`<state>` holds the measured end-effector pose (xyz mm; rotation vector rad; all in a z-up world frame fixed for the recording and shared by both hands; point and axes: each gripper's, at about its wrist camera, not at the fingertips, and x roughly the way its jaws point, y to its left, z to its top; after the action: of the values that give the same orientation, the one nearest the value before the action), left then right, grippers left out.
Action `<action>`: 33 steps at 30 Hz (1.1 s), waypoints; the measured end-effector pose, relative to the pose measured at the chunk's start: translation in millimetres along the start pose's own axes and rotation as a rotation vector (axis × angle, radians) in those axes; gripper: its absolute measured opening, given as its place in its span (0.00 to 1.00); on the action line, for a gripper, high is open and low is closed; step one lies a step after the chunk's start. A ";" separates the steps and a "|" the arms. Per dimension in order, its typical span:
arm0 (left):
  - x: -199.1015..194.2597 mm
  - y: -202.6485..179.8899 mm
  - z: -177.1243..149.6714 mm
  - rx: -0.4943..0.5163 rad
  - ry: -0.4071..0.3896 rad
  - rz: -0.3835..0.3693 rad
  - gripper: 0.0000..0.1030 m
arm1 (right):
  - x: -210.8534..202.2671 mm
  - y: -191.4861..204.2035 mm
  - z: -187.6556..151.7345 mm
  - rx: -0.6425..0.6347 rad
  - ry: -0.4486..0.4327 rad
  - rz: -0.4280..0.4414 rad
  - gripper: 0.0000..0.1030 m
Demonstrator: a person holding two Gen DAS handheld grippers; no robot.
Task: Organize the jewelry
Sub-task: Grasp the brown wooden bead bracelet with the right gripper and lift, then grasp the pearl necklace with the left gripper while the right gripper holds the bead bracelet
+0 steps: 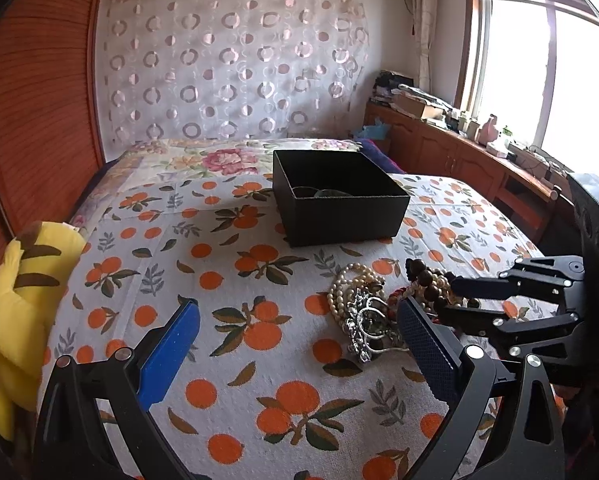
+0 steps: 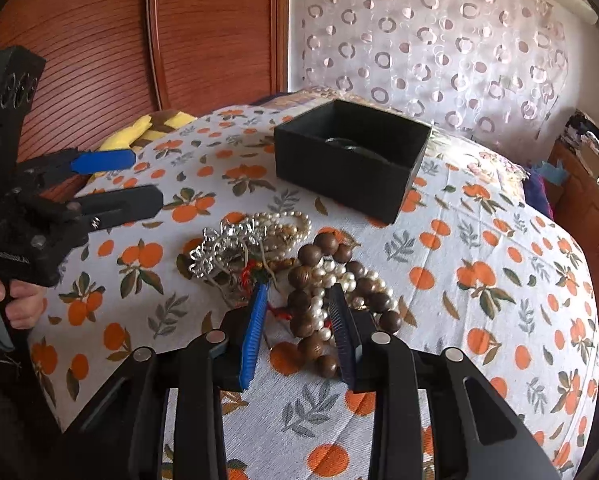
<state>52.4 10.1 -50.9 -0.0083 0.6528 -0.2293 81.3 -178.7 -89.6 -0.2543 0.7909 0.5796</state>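
A pile of jewelry lies on the orange-print cloth: pearl strands [image 1: 351, 284], a silver filigree piece [image 1: 369, 326] [image 2: 223, 246] and a brown wooden bead bracelet [image 2: 313, 312] [image 1: 427, 280]. A black open box [image 1: 339, 196] [image 2: 351, 160] stands behind the pile with round items inside. My left gripper [image 1: 299, 320] is open and empty, left of the pile. My right gripper [image 2: 299, 300] is over the pile, partly closed, its fingers either side of the wooden beads and a pearl strand [image 2: 319, 308]. It also shows in the left wrist view [image 1: 459, 300].
A yellow striped plush toy [image 1: 23, 300] lies at the bed's left edge. A wooden wardrobe [image 2: 139, 40] stands behind it. A wooden cabinet with clutter [image 1: 479, 148] runs under the window on the right. A flowered quilt [image 1: 219, 156] lies behind the box.
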 end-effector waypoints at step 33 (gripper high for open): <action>18.8 -42.4 6.7 0.073 0.043 -0.076 0.92 | -82.8 -88.5 -1.4 0.163 -0.201 -0.153 0.14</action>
<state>62.0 -35.7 -53.5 0.0423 0.6873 -0.3277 85.3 -284.1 -29.9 -0.1034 0.6139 0.3870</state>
